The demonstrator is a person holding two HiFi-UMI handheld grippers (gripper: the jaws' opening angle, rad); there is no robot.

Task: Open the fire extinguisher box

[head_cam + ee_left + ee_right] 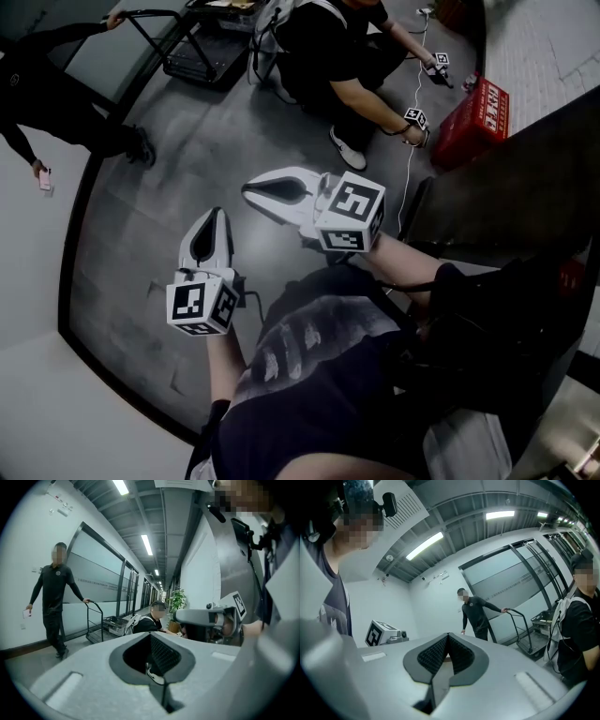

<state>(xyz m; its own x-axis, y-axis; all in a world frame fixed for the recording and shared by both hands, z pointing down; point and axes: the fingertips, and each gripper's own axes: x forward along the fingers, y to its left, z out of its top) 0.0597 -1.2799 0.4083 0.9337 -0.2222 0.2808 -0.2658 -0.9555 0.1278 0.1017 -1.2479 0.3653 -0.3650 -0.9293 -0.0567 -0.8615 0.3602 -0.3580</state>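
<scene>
Floor (187,178) in your head view alone carries the red, boxy fire extinguisher box (473,117), well apart from your smooth white left claw (217,216) and right claw (249,188), both closed on nothing, their ribbed black pads (461,657) meeting at the tips.

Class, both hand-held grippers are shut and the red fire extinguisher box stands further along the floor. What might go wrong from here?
1. A crouching person works right beside the red box; moving in might bump them.
2. A white cable trails over the floor toward it and may snag a foot.
3. The left hand-held gripper and right hand-held gripper are shut and empty; they must open before gripping.
</scene>
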